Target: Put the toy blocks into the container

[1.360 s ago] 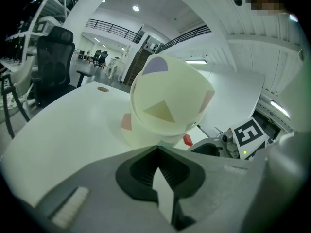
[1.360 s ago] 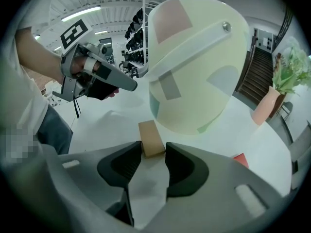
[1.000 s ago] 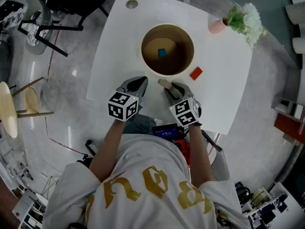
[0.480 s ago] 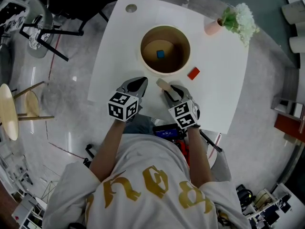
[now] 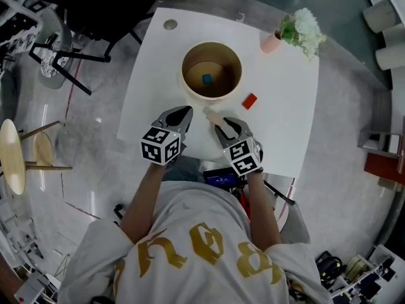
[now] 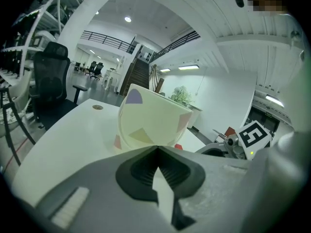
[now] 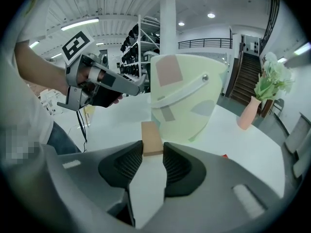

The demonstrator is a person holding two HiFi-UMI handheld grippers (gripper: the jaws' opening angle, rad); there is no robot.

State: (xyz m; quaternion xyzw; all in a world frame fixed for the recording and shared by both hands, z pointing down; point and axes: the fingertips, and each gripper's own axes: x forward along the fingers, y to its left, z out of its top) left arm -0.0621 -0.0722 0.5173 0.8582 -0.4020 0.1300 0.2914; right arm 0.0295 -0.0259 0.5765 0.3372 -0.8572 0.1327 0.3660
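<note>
One tan block (image 7: pixel 151 138), stiff, light wood we reckon, is clamped by its flat sides in our right gripper (image 7: pixel 152 153) near the container (image 7: pixel 194 98); left gripper (image 6: pixel 156 149) is closed on nothing.

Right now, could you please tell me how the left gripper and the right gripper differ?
The right gripper has its jaws clamped on a tan wooden block, while the left gripper has its jaws shut on nothing. The right gripper's jaws stand apart by the block's width, whereas the left gripper's meet at the tips. Both point toward the container, side by side at the near side of the table.
</note>
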